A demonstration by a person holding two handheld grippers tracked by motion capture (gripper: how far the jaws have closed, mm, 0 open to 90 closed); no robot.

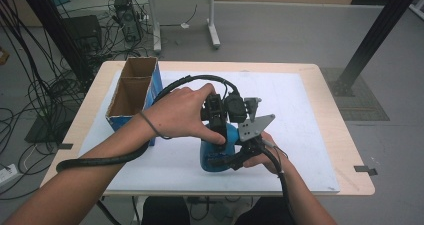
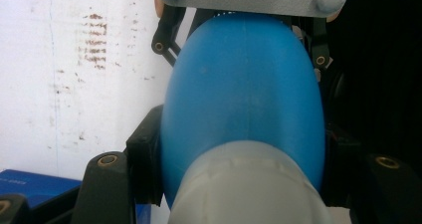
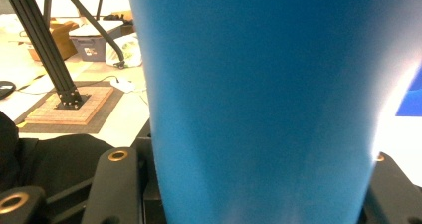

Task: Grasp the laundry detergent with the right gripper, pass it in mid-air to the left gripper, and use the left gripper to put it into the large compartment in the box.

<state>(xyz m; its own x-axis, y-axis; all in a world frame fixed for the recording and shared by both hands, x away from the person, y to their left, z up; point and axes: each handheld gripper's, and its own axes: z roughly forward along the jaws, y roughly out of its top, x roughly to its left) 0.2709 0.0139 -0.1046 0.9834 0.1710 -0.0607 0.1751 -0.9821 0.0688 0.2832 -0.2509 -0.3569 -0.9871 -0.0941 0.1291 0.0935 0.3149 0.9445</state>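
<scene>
From the high view, the left claw [image 1: 218, 130] and the right claw [image 1: 235, 155] both grip a blue bottle [image 1: 216, 157] that stands on the white mat of the counter [image 1: 320, 150]; an open cardboard box [image 1: 131, 92] sits well to the left of the left claw. In the left gripper view, the left claw is clenched on the bottle's [image 2: 244, 99] blue body, just behind its grey cap [image 2: 249, 184]. In the right gripper view, the right claw squeezes the bottle [image 3: 268, 104] between its pads.
</scene>
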